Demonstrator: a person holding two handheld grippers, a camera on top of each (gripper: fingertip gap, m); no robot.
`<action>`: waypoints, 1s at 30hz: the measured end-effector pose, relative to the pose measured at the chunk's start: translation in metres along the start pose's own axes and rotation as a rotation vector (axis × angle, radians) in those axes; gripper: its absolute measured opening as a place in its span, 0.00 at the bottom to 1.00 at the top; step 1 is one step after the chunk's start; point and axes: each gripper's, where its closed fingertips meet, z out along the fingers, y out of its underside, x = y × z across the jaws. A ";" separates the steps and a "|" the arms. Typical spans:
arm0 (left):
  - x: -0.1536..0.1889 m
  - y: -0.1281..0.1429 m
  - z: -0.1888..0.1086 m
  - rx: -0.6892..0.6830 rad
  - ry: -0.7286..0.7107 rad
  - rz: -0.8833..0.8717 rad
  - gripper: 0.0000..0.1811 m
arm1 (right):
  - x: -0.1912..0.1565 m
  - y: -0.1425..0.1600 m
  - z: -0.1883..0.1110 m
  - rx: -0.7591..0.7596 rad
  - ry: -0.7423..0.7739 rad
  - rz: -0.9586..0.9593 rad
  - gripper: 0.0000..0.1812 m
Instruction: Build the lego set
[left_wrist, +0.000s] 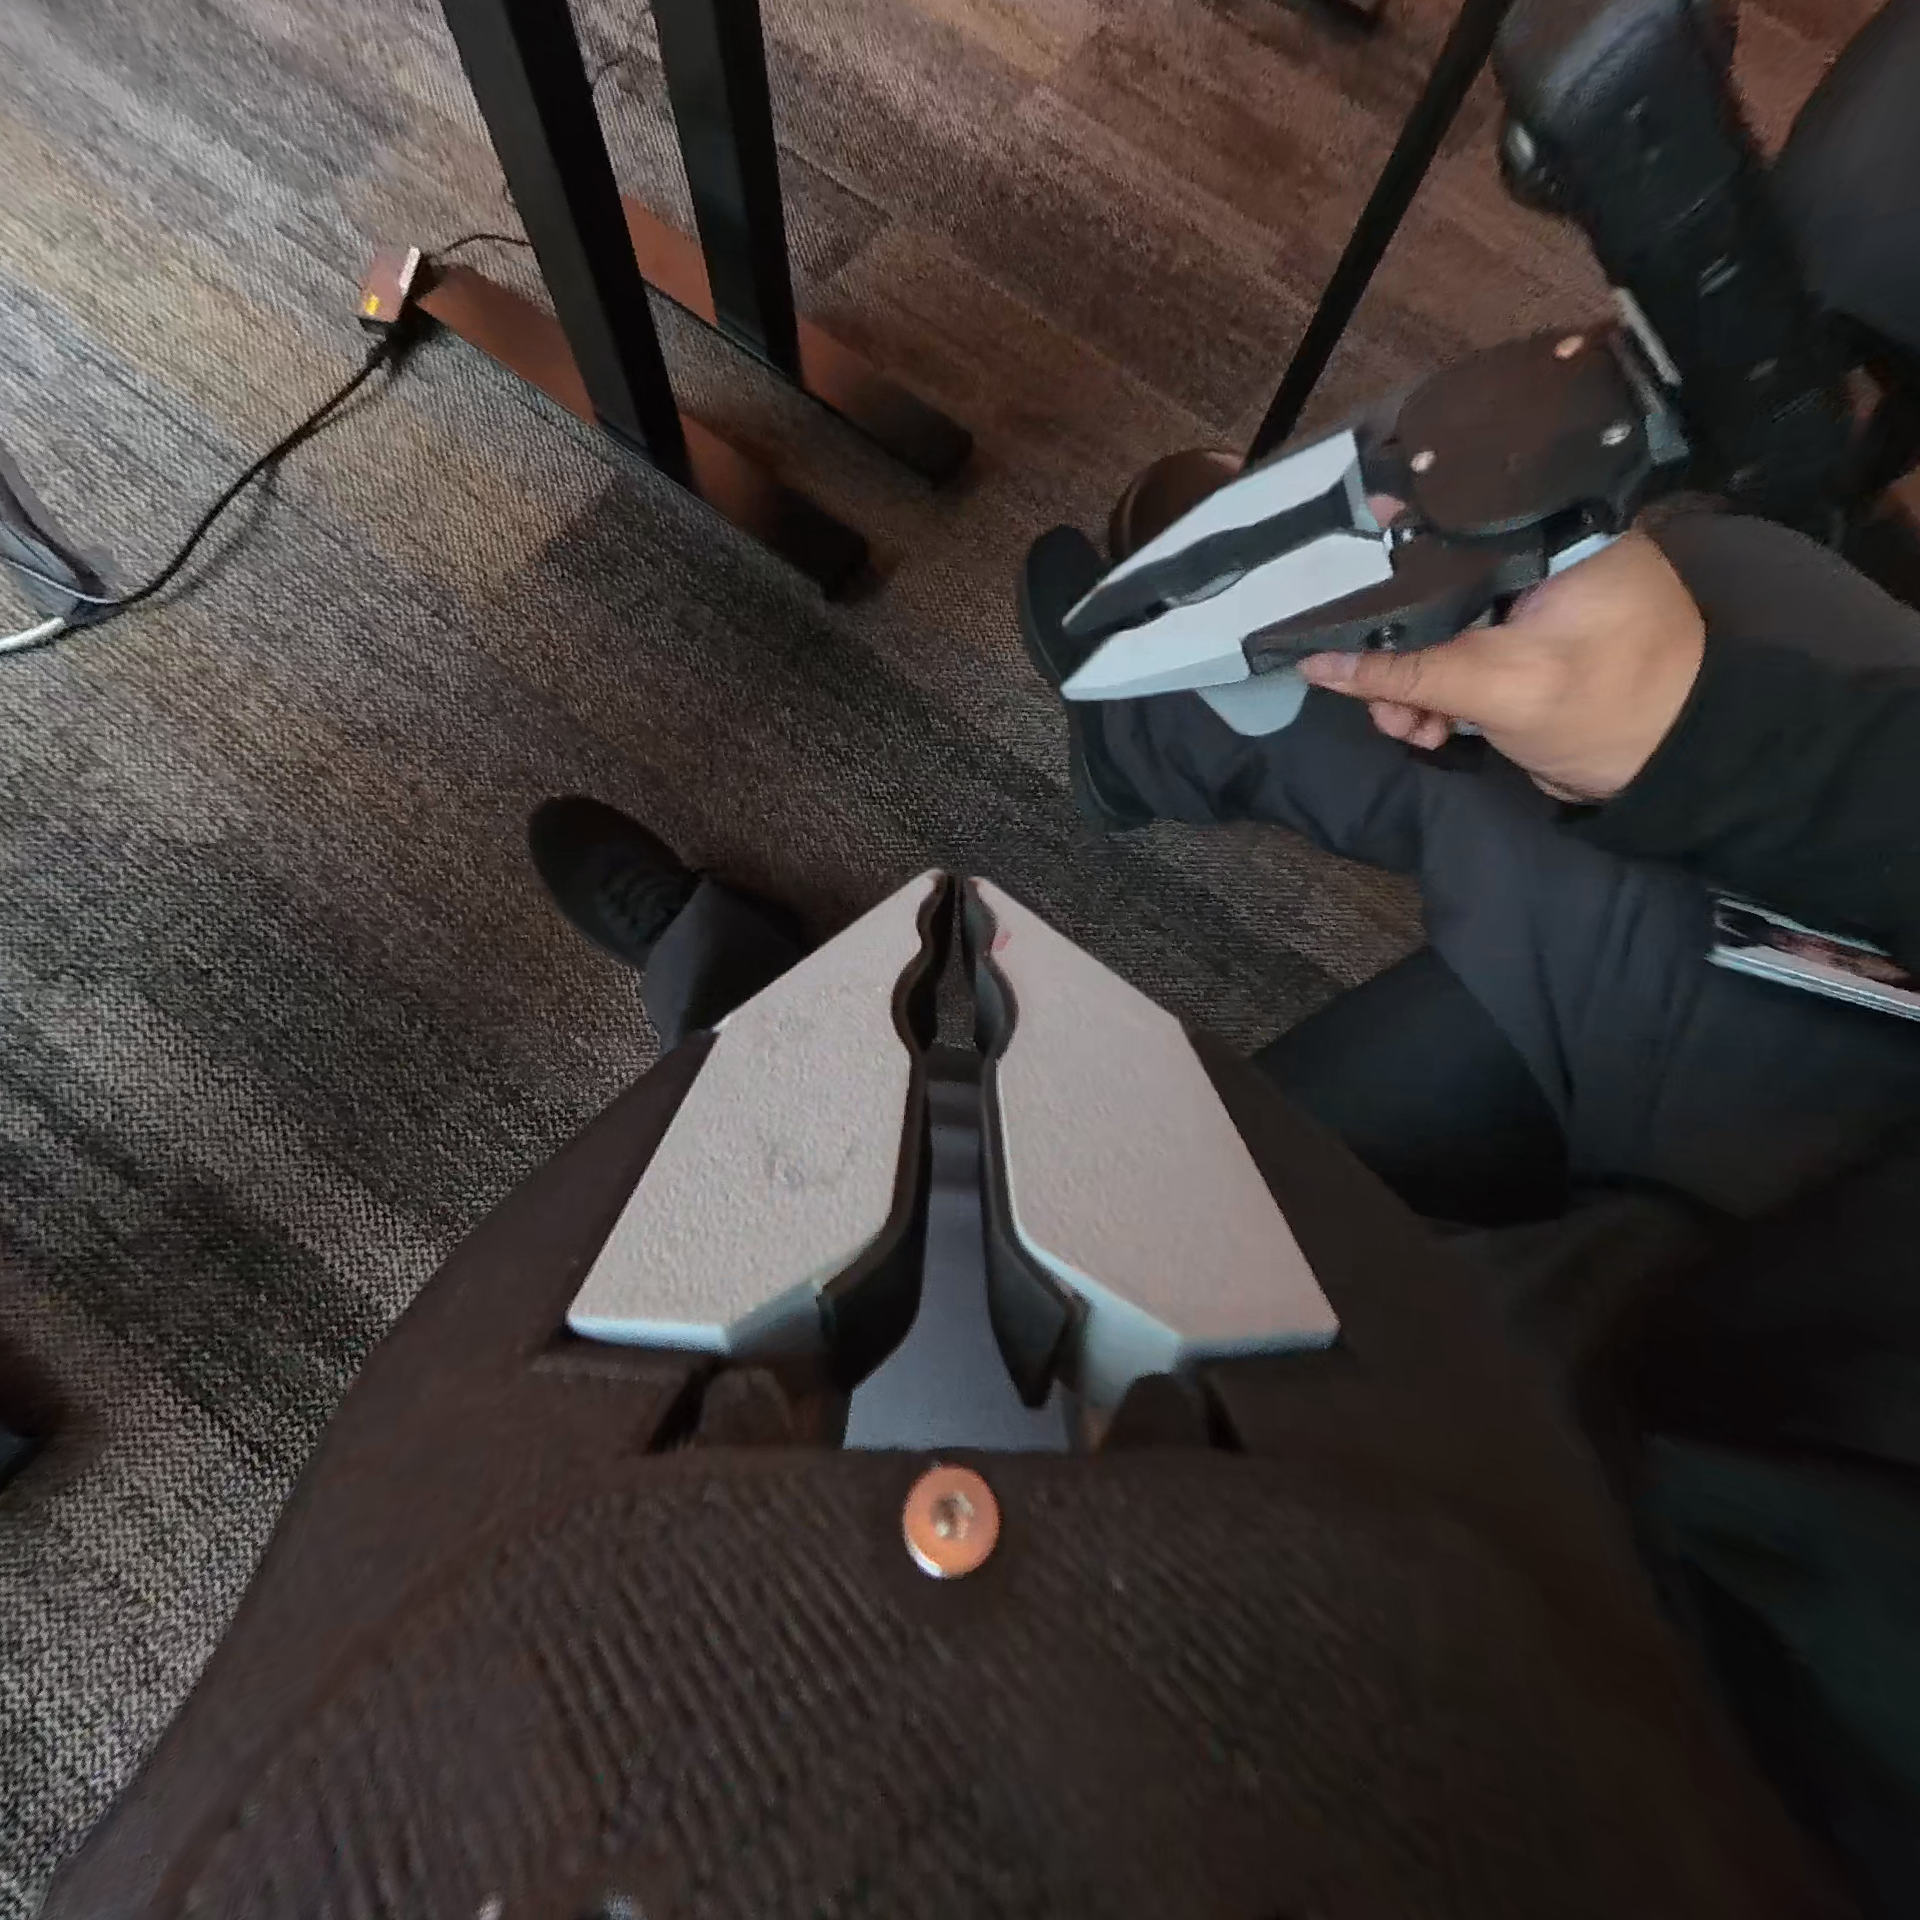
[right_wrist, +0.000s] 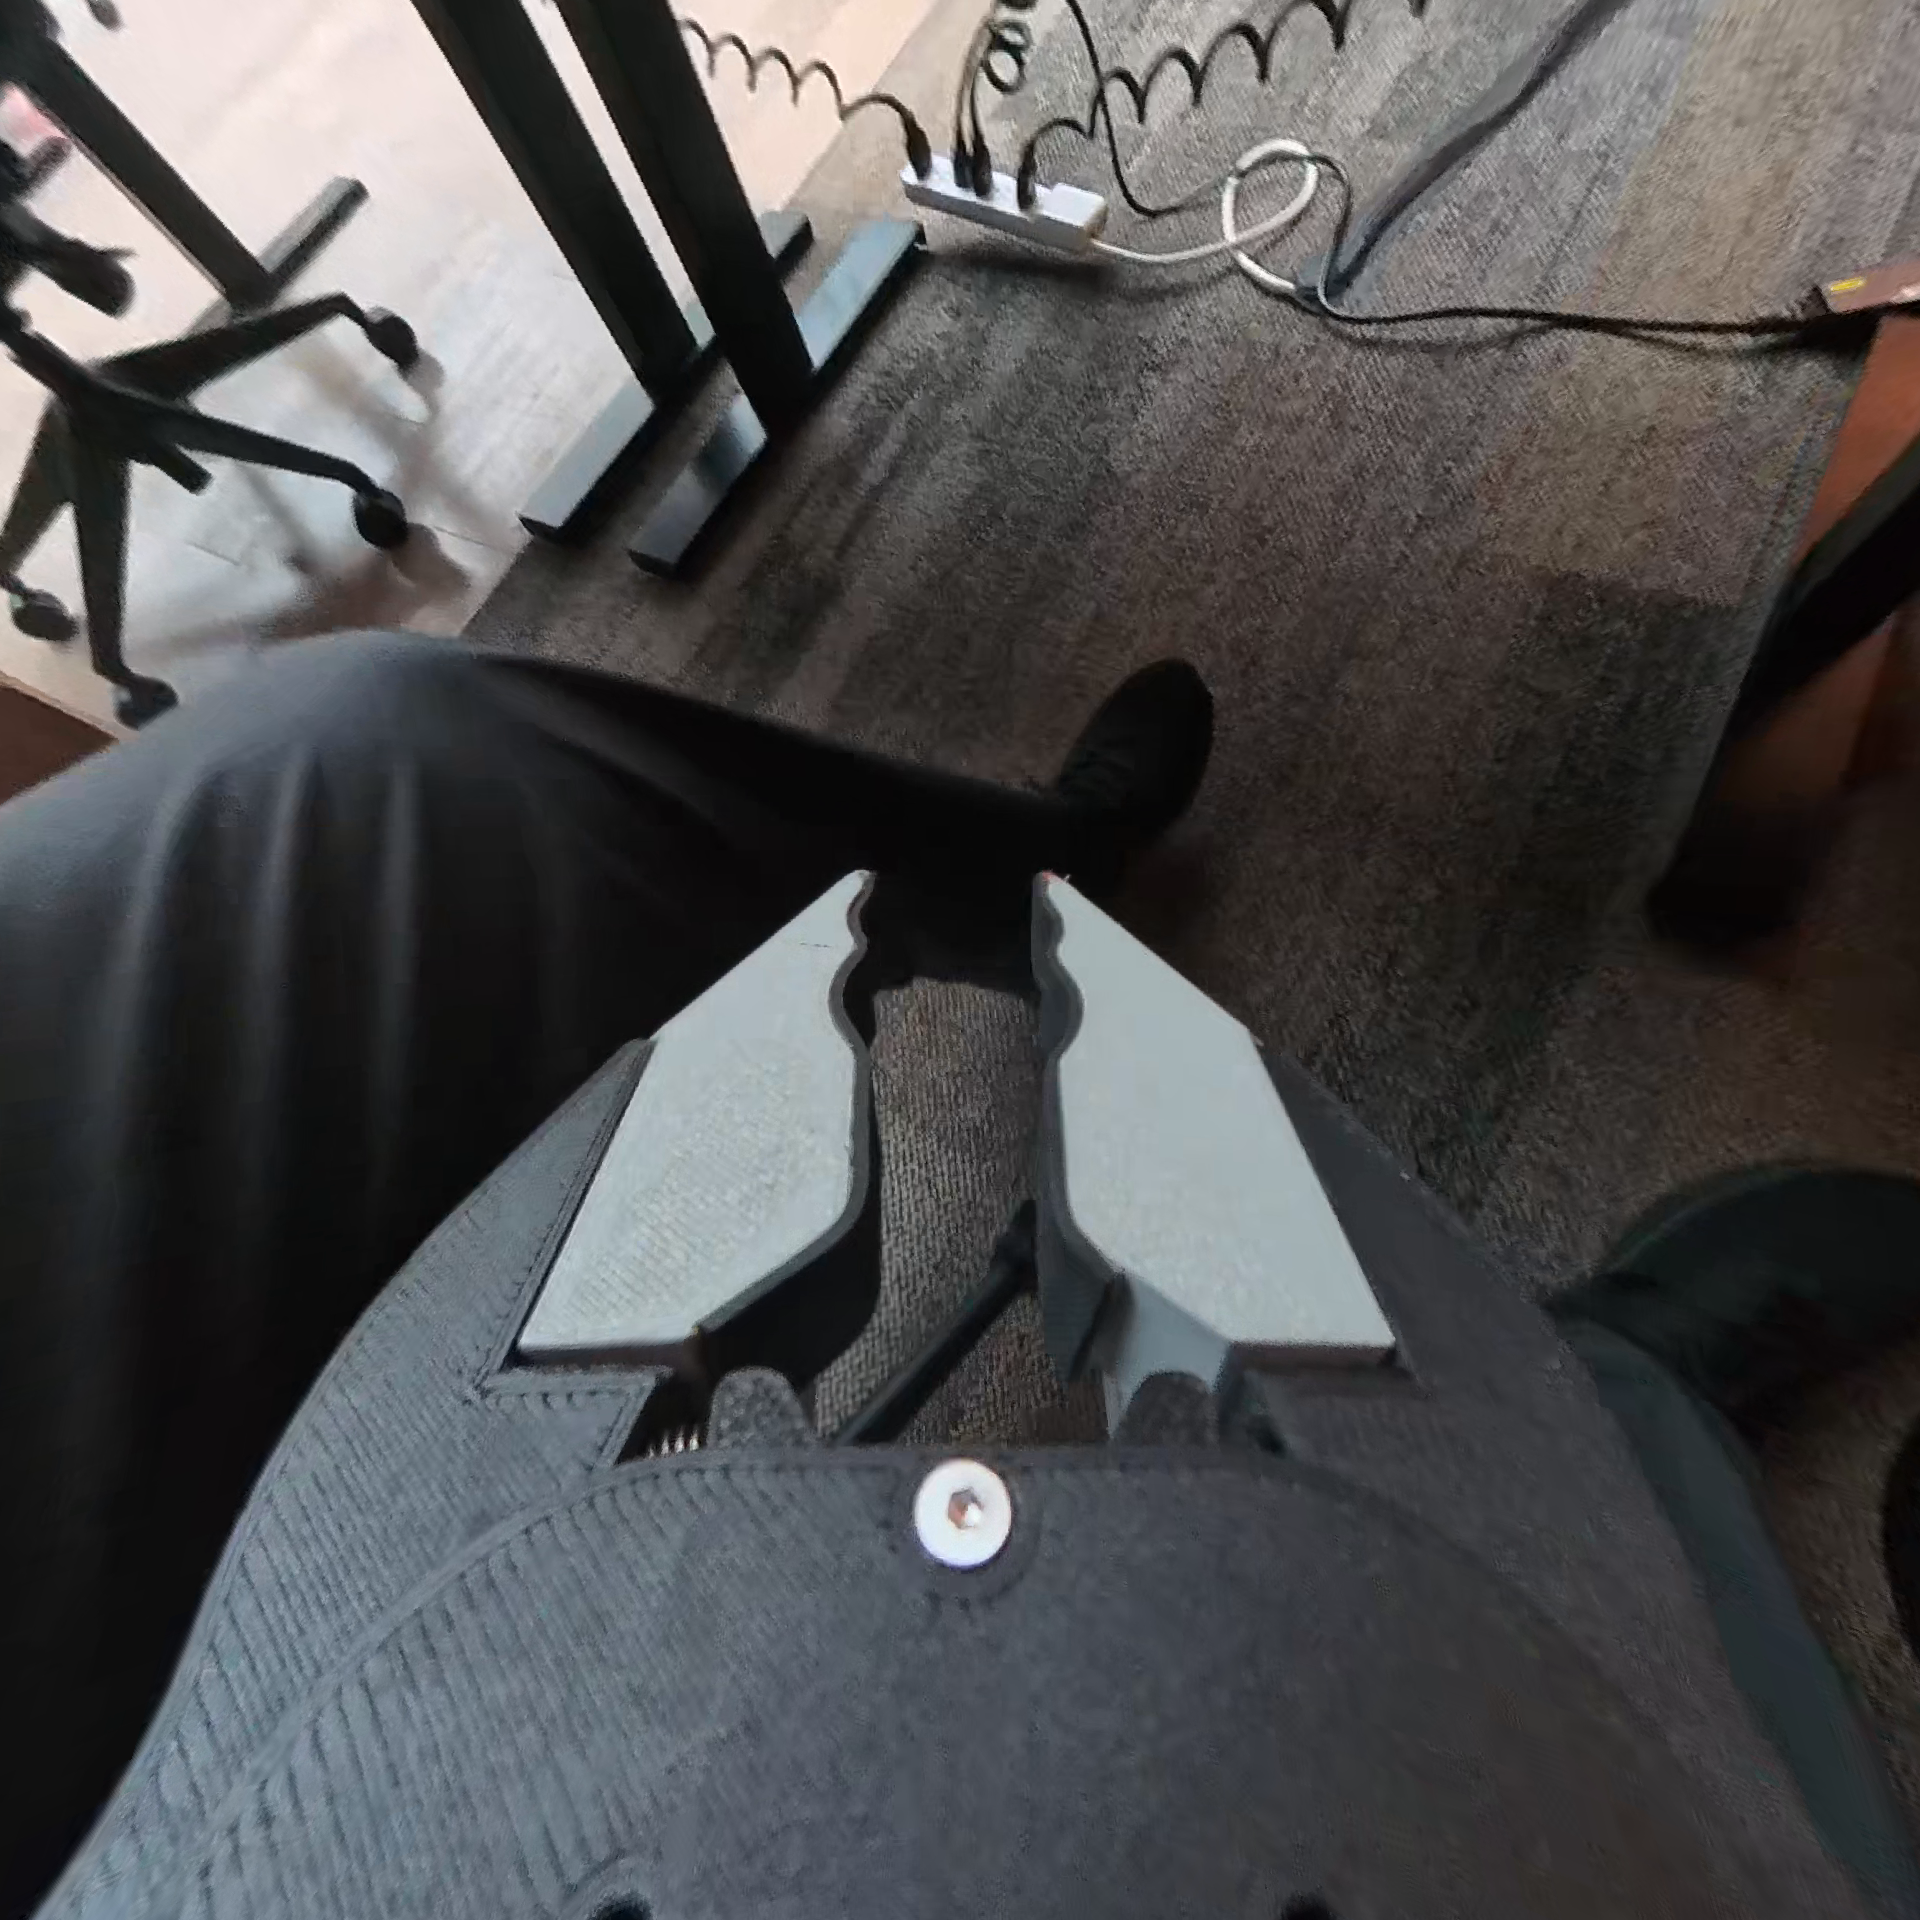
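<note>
left wrist view: left tongs (left_wrist: 954, 883) closed

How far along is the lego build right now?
Nothing looks done: no lego pieces show in either view. Nothing is in hand either: the left gripper is shut on nothing, and the right gripper is open and empty. Both point down at the carpet and the person's legs. The whole build is left.

An office: grey carpet (right_wrist: 1351, 582), black desk legs (right_wrist: 717, 239), a wheeled chair base (right_wrist: 208, 416), a power strip (right_wrist: 1003, 203).
</note>
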 end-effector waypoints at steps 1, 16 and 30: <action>-0.005 0.002 0.000 -0.001 -0.018 0.000 0.00 | -0.008 -0.012 0.005 0.005 -0.010 -0.011 0.14; -0.054 0.031 -0.037 -0.078 -0.386 -0.171 0.00 | -0.092 -0.197 0.023 0.382 -0.234 -0.173 0.13; -0.028 -0.049 0.022 -0.001 -0.156 0.166 0.00 | 0.115 -0.096 -0.070 0.160 -0.067 -0.188 0.19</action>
